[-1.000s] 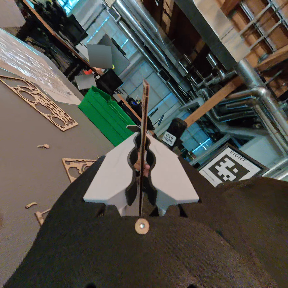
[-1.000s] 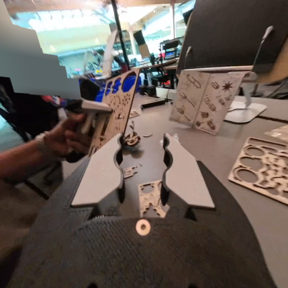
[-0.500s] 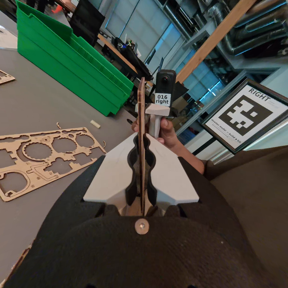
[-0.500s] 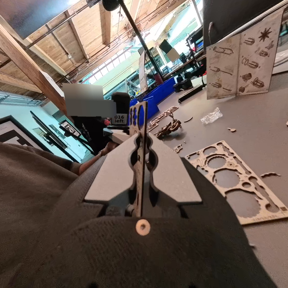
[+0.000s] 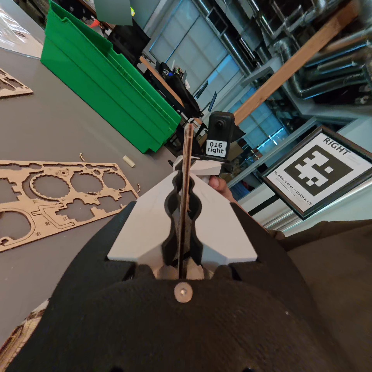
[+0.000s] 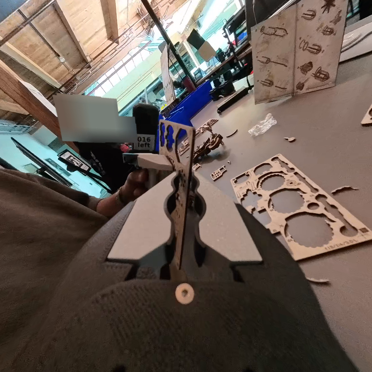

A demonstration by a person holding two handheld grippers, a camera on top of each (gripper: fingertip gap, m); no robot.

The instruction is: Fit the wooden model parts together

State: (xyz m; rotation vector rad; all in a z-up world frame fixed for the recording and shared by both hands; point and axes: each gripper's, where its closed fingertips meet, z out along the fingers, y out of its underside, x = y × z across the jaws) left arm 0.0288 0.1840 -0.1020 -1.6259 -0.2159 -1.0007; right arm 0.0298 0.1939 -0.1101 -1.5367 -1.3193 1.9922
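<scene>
A thin wooden parts sheet [image 5: 186, 149] stands upright above the grey table, held by both grippers from opposite sides. In the left wrist view I see it edge-on, with my left gripper [image 5: 184, 175] shut on it. In the right wrist view the sheet [image 6: 178, 141] shows its cut-out face, with my right gripper [image 6: 184, 178] shut on its lower part. The left gripper's fingers [image 6: 155, 161] clamp the sheet just beyond, with a hand behind them. A partly built wooden model [image 6: 207, 141] sits on the table farther off.
A punched-out wooden sheet [image 5: 60, 197] lies flat on the table and shows in the right wrist view too [image 6: 302, 211]. A green bin [image 5: 104, 80], a framed marker sign [image 5: 320, 171], a standing instruction sheet [image 6: 298, 50], a plastic bag [image 6: 261, 124] and small wooden scraps [image 6: 218, 173] are around. My two grippers' fingertips are within a few centimetres of each other.
One second ago my right gripper was open over the table while the left held the sheet. The right gripper rose and shut on the sheet. Both have since shifted only slightly.
</scene>
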